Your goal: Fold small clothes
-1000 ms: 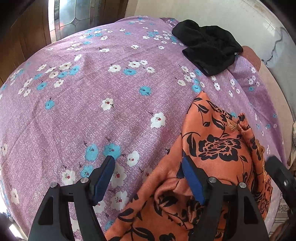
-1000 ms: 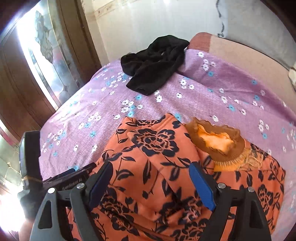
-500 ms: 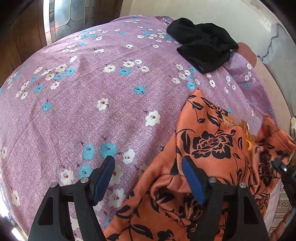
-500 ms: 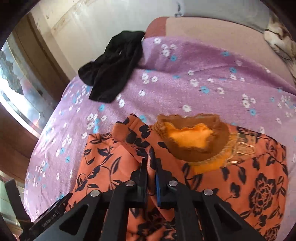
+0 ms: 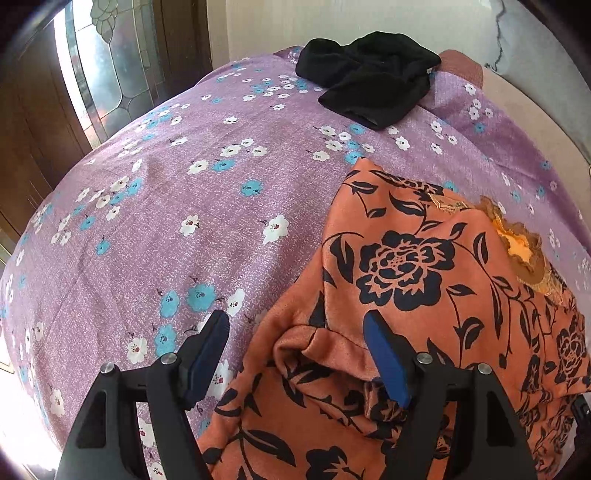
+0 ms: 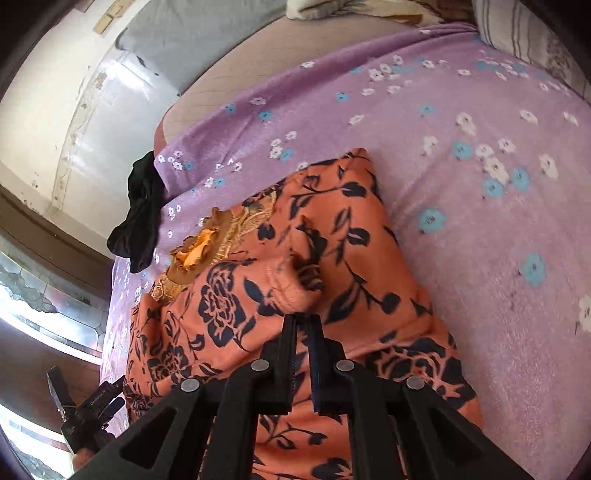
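Note:
An orange garment with black flowers (image 5: 406, 266) lies on a purple flowered bedsheet (image 5: 184, 206); its gold-trimmed neckline (image 5: 524, 251) faces the far right. My left gripper (image 5: 295, 354) is open, low over the garment's near left edge, where a crumpled fold sits between its blue pads. In the right wrist view the same garment (image 6: 351, 236) shows, and my right gripper (image 6: 303, 325) is shut on a bunched fold of it (image 6: 295, 284), held up over the garment's body. The left gripper also shows in the right wrist view (image 6: 88, 413), at the bottom left.
A black garment (image 5: 369, 77) lies crumpled at the bed's far end, also in the right wrist view (image 6: 142, 218). A wooden door with patterned glass (image 5: 99, 66) stands left of the bed. A wall runs behind. Pillows (image 6: 535, 33) lie at the far right.
My right gripper has closed on a fold of the orange garment and carried it rightward across the garment. My left gripper has stayed open and shifted a little forward.

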Demonstrator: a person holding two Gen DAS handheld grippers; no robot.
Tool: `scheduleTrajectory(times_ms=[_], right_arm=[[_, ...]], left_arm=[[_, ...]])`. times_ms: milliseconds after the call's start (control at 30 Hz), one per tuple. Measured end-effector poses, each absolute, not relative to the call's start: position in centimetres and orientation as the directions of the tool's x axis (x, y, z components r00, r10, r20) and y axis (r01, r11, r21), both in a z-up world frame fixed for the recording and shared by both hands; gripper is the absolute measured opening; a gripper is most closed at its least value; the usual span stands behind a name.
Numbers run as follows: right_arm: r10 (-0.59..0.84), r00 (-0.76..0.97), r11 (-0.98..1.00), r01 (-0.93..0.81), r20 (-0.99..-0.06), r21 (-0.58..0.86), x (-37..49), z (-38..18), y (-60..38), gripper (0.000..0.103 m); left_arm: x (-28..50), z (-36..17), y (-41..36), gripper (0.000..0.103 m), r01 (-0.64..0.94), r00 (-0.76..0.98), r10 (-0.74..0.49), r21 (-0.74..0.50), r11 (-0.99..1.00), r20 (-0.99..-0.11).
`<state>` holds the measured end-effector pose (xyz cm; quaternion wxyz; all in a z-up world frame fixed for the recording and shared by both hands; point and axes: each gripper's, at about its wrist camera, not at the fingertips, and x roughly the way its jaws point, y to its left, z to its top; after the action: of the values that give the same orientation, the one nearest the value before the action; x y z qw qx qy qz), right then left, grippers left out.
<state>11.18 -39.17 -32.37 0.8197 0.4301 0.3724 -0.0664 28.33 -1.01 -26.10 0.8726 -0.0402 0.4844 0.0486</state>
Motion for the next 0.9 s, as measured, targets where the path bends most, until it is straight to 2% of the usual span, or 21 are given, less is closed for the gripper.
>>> scheduleTrajectory(times_ms=[100,167,233,267,300,333,367,467,600,767,833,900], right_arm=[[0.342,0.743,0.473,0.393,-0.575,0.789,11.2,-32.8,-40.6,0.011],[0.373,0.754,0.417,0.384,-0.54,0.824,11.2,-32.9,-41.3,0.012],[0.373,0.777,0.377,0.373,-0.508,0.848,11.1,-33.0,-41.9,0.02],[0.387,0.786,0.351,0.358,-0.482,0.865,11.1,-33.0,-42.0,0.036],[0.4,0.793,0.328,0.344,-0.459,0.88,11.1,-32.9,-42.1,0.061],[0.397,0.809,0.314,0.324,-0.434,0.892,10.9,-32.5,-42.2,0.073],[0.382,0.829,0.315,0.298,-0.408,0.901,10.5,-31.9,-42.2,0.078],[0.373,0.85,0.37,0.231,-0.372,0.9,10.7,-30.0,-41.9,0.078],[0.367,0.806,0.392,0.32,-0.465,0.863,13.1,-31.4,-41.9,0.077],[0.404,0.777,0.345,0.359,-0.482,0.868,15.0,-34.4,-41.8,0.071],[0.385,0.795,0.386,0.322,-0.468,0.864,15.7,-34.0,-41.5,0.061],[0.376,0.795,0.458,0.287,-0.476,0.841,16.6,-33.5,-40.7,0.024]], left_arm=[[28.1,-26.4,-1.4,0.076,-0.109,0.525,0.051,-0.008,0.994,-0.85],[28.0,-26.7,-1.3,0.076,-0.112,0.52,0.059,0.001,0.994,-0.852],[27.9,-26.8,-1.1,0.076,-0.12,0.518,0.058,-0.005,0.993,-0.854],[27.9,-26.7,-1.0,0.076,-0.125,0.516,0.055,-0.012,0.992,-0.855],[28.0,-26.6,-0.8,0.076,-0.13,0.514,0.049,-0.021,0.991,-0.856],[27.9,-26.6,-0.6,0.076,-0.135,0.514,0.045,-0.03,0.99,-0.857],[27.9,-26.4,-0.4,0.076,-0.141,0.516,0.041,-0.038,0.989,-0.855],[27.7,-26.0,0.0,0.076,-0.153,0.534,0.042,-0.048,0.987,-0.844],[27.6,-25.6,0.1,0.076,-0.148,0.545,0.031,-0.06,0.987,-0.838],[28.1,-26.0,0.3,0.076,-0.15,0.536,0.031,-0.059,0.987,-0.844],[28.2,-26.2,0.2,0.076,-0.151,0.529,0.029,-0.06,0.987,-0.848],[28.3,-26.3,-0.2,0.076,-0.144,0.528,0.028,-0.056,0.988,-0.849]])
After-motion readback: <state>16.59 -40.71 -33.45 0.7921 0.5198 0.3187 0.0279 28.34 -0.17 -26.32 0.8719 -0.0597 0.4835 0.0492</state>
